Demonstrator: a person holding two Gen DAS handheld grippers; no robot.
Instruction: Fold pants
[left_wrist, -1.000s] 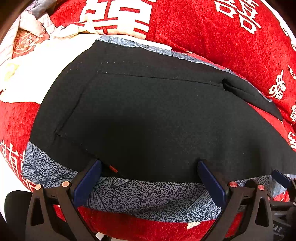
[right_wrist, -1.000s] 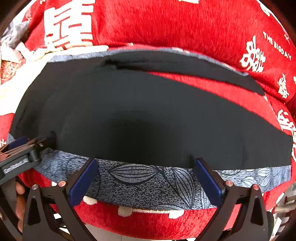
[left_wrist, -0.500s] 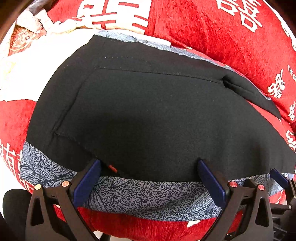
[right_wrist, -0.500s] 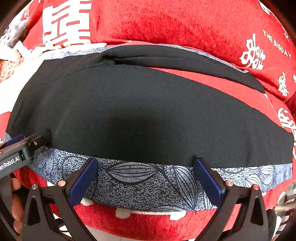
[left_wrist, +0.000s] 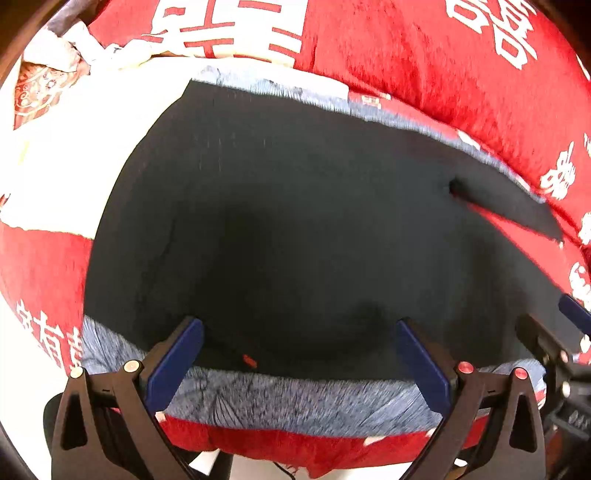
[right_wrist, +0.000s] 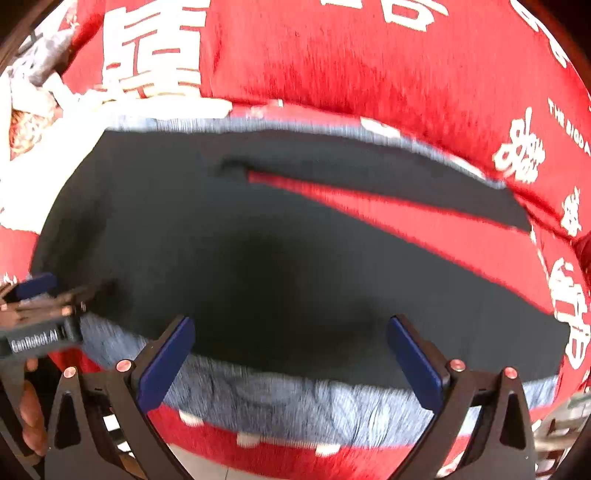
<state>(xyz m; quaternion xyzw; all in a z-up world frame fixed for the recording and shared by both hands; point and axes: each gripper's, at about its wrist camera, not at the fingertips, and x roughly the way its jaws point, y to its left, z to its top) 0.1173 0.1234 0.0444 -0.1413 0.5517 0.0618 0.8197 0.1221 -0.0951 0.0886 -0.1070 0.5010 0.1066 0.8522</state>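
Note:
The black pants (left_wrist: 295, 229) lie spread flat on a red bed cover, over a blue-grey leaf-print cloth (left_wrist: 295, 398). In the right wrist view the pants (right_wrist: 295, 266) show two legs parted by a red wedge of cover. My left gripper (left_wrist: 299, 354) is open and empty, its blue pads at the pants' near edge. My right gripper (right_wrist: 291, 350) is open and empty at the near edge of the leg. Each gripper shows at the side of the other's view: the right one (left_wrist: 569, 332) and the left one (right_wrist: 40, 314).
The red bed cover (left_wrist: 406, 74) with white characters rises behind the pants. A white and patterned cloth pile (left_wrist: 55, 110) lies at the far left. The bed's front edge (right_wrist: 295, 454) runs just below the grippers, with floor beneath.
Both grippers have moved back and up a little from the pants, so more of the garment and cover shows. Both stay open; the pants have not moved.

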